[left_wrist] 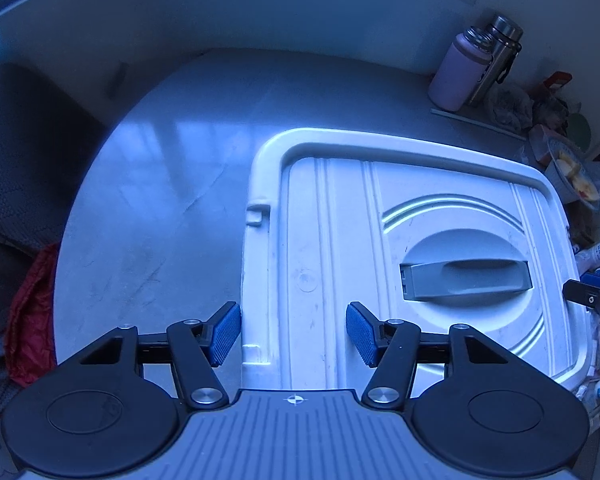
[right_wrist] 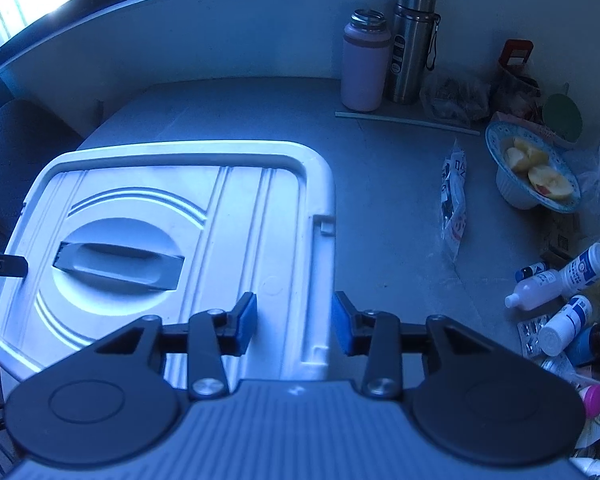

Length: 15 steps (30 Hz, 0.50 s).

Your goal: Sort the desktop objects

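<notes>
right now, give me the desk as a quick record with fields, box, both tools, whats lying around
box: white storage box on the grey table, lid on, grey handle lying flat in its recess
left tool: open, over the box's left edge, holding nothing
right tool: open, over the box's right edge, holding nothing
back wall: pink bottle beside steel flask, both upright
right side: bowl of cut fruit, flat sachet, heap of small medicine bottles lying on their sides
sorted so far: nothing visibly placed
</notes>
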{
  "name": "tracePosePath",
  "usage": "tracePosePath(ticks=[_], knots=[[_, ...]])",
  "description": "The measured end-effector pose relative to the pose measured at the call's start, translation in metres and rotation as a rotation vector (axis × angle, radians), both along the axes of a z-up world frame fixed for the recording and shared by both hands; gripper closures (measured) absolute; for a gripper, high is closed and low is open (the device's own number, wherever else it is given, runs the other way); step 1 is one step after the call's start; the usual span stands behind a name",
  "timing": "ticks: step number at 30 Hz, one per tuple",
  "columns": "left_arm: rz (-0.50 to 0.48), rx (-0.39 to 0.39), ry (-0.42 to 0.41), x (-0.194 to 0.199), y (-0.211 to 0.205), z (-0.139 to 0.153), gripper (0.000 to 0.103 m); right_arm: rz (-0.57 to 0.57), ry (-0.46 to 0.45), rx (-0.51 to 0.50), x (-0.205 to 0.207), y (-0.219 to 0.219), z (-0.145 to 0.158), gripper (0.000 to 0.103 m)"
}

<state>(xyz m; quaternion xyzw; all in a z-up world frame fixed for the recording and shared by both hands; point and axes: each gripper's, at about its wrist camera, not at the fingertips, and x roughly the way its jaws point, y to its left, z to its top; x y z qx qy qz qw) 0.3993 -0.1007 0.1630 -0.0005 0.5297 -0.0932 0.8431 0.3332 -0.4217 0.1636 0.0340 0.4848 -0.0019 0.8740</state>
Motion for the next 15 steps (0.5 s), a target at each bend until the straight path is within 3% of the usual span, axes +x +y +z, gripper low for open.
tracePosePath(ticks=[4,8,12,15], knots=[[-0.04,0.055,-0.029,-0.0057,-0.0065,0.0032,0.04,0.001,-0.002,-0.019,-0.0014,0.0025,-0.0012,0.062],[-0.027,0.026,-0.041,-0.0038,-0.0039,-0.0008,0.033,-0.016,-0.018,-0.005,-0.0007,-0.0015,-0.0048,0.06],[-0.036,0.031,-0.067,-0.0081,-0.0045,-0.002,0.03,-0.033,-0.027,-0.029,-0.0023,-0.0013,-0.0063,0.049],[-0.033,0.015,-0.059,-0.0065,-0.0045,-0.0052,0.018,-0.049,-0.035,-0.056,-0.0034,0.001,-0.0062,0.041]])
